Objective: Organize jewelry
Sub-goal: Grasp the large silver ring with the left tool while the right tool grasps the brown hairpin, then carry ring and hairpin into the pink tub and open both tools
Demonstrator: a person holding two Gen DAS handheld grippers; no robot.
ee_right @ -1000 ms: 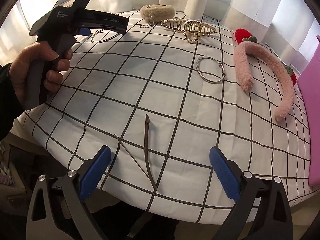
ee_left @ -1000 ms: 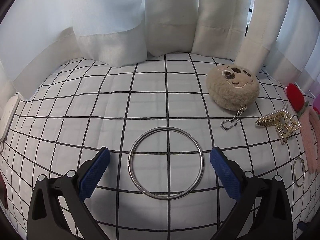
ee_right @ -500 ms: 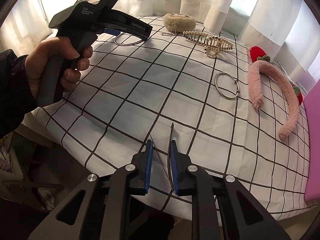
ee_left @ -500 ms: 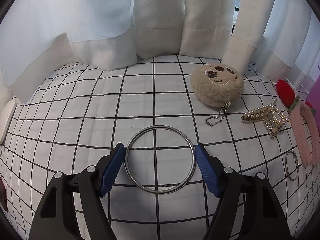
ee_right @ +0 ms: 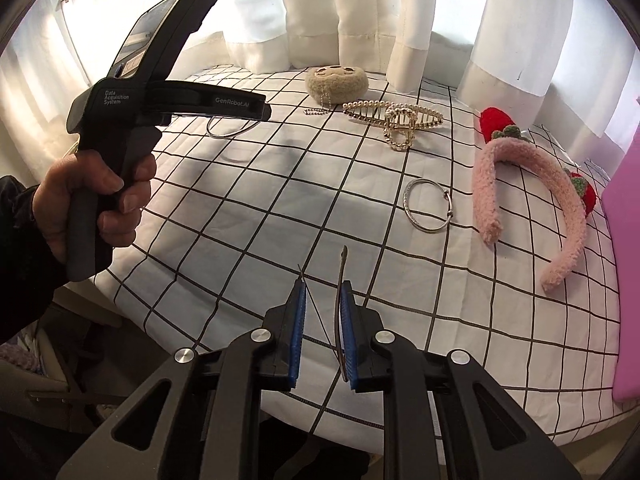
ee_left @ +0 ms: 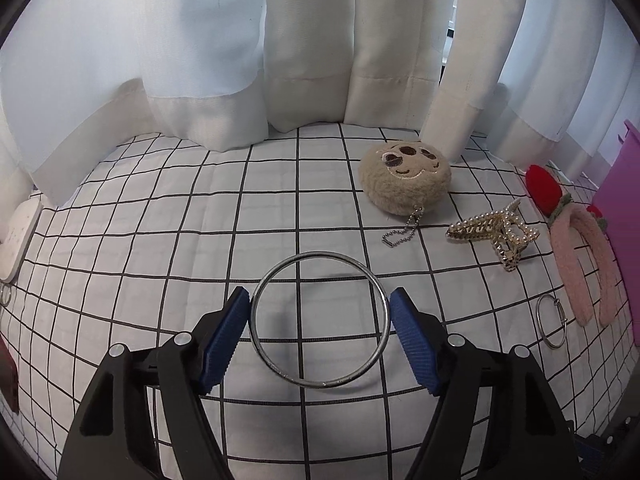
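A large silver ring (ee_left: 320,255) sits between the blue pads of my left gripper (ee_left: 319,300), which is shut on its two sides. The ring hangs just above the checked cloth (ee_left: 160,216) and throws a shadow on it. In the right wrist view the same ring (ee_right: 228,133) shows under the left tool, held by a hand (ee_right: 96,200). My right gripper (ee_right: 323,284) is shut on a thin dark hairpin (ee_right: 341,276). The pin's two legs stick out forward, above the table's near edge.
On the cloth lie a beige plush keychain (ee_left: 404,182), a pearl claw clip (ee_left: 494,232), a small silver bangle (ee_left: 551,322) and a pink fuzzy headband (ee_left: 580,264). A purple box (ee_left: 624,220) stands at the right and white curtains (ee_left: 304,60) hang behind.
Both grippers went from wide open to shut: the left on the ring, the right on the hairpin. Both have since risen a little, lifting their items off the cloth.
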